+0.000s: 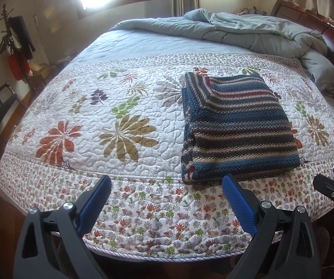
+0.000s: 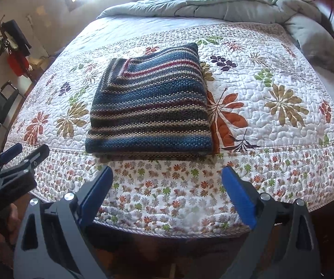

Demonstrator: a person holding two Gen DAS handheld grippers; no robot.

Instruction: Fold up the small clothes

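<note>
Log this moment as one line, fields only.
striped knit: folded, flat on floral quilt | left gripper: open, empty | right gripper: open, empty, short of knit

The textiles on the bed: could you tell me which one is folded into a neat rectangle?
The striped knit garment, lying flat on the floral quilt near the bed's front edge. The grey-blue comforter is bunched loosely at the far end, and the quilt is spread out flat.

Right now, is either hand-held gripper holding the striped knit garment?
No. The folded striped knit garment lies alone on the floral quilt, and the right hand-held gripper stands open and empty short of its near edge.
</note>
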